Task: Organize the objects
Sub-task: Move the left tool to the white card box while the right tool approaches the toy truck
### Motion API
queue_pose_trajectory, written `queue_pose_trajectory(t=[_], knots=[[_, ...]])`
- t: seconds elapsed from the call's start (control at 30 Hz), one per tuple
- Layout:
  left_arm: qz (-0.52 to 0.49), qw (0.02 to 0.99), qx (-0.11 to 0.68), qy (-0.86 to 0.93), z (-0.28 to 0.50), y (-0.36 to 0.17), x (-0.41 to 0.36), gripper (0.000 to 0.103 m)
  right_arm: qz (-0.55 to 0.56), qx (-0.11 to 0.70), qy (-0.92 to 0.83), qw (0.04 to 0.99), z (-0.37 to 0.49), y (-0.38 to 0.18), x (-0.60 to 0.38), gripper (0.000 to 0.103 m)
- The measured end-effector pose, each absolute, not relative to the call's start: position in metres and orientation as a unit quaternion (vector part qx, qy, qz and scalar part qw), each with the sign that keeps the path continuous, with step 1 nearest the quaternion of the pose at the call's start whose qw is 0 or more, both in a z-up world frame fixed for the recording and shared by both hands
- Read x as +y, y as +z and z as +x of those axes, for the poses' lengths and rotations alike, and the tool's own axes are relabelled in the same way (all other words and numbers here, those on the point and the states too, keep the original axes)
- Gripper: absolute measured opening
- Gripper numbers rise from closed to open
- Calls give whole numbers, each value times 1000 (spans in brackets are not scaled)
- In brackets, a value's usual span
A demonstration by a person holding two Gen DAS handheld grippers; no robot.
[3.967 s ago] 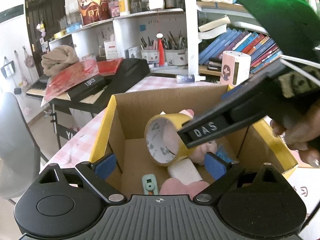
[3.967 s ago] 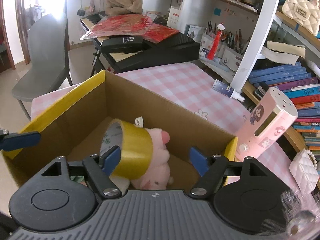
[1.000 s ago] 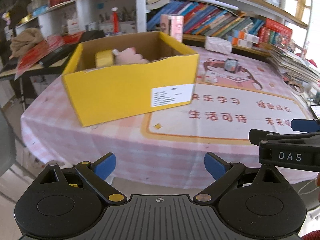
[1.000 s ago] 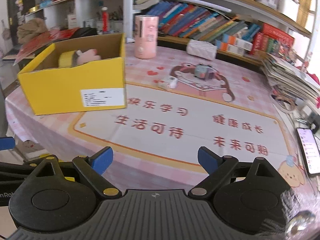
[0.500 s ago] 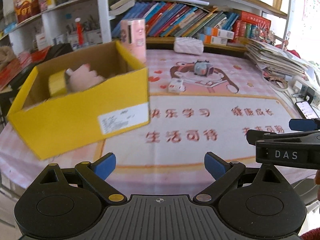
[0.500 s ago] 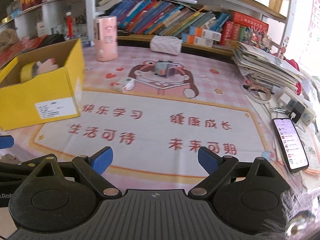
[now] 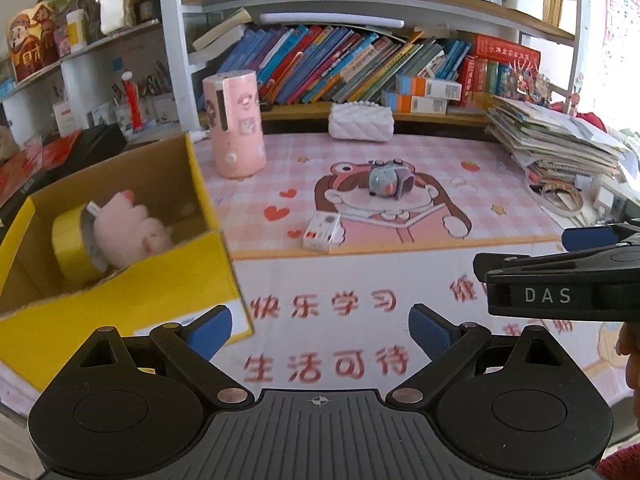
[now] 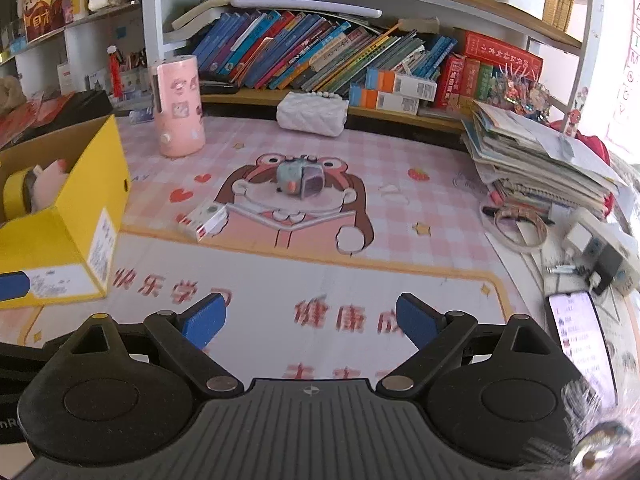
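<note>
Both grippers hang over the near edge of the table with nothing between their blue pads. Left gripper (image 7: 320, 330) fills the bottom of the left wrist view, its jaws spread wide over the red printed characters on the table mat (image 7: 360, 272). Right gripper (image 8: 308, 320) sits at the bottom of the right wrist view, likewise spread wide and empty; in the left wrist view it also juts in from the right edge of the frame as a black bar marked DAS, with part of a hand below it at the lower right.

At the left of both views stands the yellow cardboard box (image 7: 120, 312), open at the top. Inside it a roll of yellow tape (image 7: 66, 244) leans on edge against a pink plush toy (image 7: 128, 232).

On the cartoon print in the middle of the mat lie two loose things. A small white carton with red marks (image 7: 322, 232) rests near the centre of the left wrist view, just right of the box and apart from it. Above and to its right sits a small grey-blue toy (image 7: 386, 180), well clear of the carton.

Toward the upper left, a pink cylinder with cartoon stickers (image 7: 236, 124) stands upright behind the box. A white quilted pouch (image 7: 360, 122) lies at the upper centre in front of the bookshelf (image 7: 360, 60). A stack of papers and notebooks (image 8: 540, 156) sits at the right of the frame, and a phone (image 8: 576, 332) with its screen lit lies at the lower right
</note>
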State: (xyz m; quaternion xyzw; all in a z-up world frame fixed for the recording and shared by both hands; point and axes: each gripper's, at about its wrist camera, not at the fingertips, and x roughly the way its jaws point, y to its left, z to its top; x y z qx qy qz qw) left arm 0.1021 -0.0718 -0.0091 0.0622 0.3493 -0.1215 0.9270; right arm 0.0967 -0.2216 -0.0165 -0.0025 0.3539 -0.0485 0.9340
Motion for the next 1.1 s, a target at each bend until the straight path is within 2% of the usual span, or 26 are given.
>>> queue_pose_trajectory(t=[1.1], knots=[[86,912,389,-100,173,-28,-143,95,40,373,-9,927,182,-42,-298,91]])
